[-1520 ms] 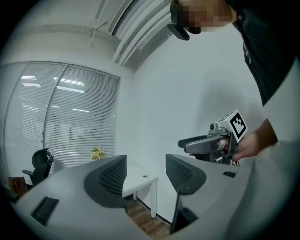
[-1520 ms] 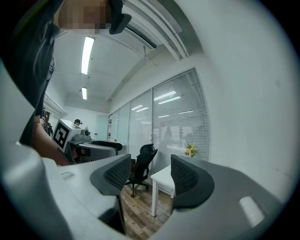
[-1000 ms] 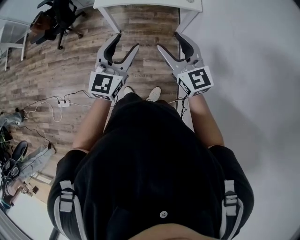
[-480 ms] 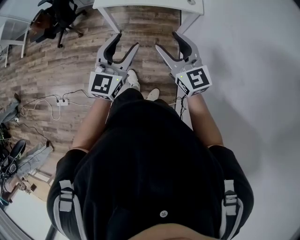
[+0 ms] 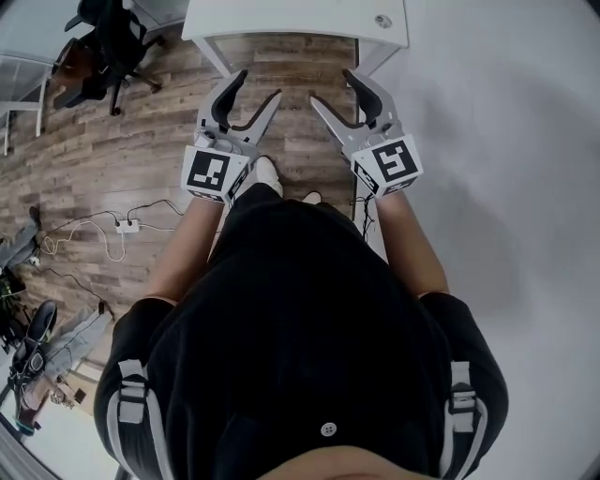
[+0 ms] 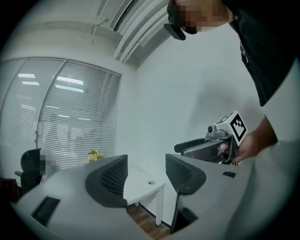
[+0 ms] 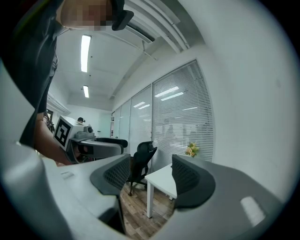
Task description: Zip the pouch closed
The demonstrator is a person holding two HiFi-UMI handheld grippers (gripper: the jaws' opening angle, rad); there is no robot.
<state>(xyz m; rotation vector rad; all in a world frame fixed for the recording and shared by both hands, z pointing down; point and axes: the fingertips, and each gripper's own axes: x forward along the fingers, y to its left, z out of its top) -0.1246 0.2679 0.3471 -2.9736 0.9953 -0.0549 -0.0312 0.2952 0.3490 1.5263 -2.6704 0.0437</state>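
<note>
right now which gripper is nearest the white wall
The right gripper: it hangs beside the white wall, while the left gripper is farther out over the wood floor.

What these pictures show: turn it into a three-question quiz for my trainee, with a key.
1. True or false: the left tongs are shut on a pouch.
2. What stands ahead of both tongs? A. white table B. sink C. shelf
3. Fill in: the right tongs are ___ and empty.

Key: 1 false; 2 A; 3 open.
</note>
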